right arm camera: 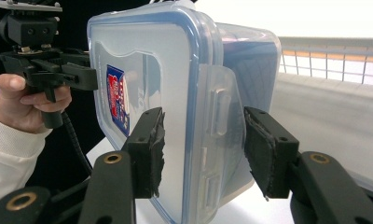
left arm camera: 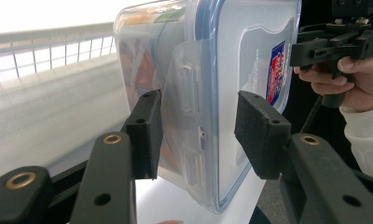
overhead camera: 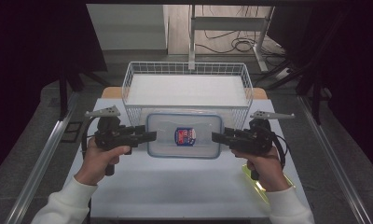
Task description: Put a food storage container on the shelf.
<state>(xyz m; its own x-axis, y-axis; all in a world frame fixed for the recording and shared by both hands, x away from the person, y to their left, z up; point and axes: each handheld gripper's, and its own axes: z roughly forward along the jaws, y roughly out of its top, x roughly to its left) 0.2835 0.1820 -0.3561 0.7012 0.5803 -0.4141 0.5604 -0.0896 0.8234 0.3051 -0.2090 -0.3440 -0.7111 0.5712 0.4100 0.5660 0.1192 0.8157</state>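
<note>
High view: the box hangs at 6 o'clock of the basket, the left gripper and right gripper pinching opposite ends to keep it level.

Left gripper view: half-open jaws straddle a latch, seemingly pressing.

Right gripper view: the same at 3 o'clock.

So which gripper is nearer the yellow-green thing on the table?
Right. The right gripper is just beyond the yellow-green thing; the left gripper is past the container.
</note>
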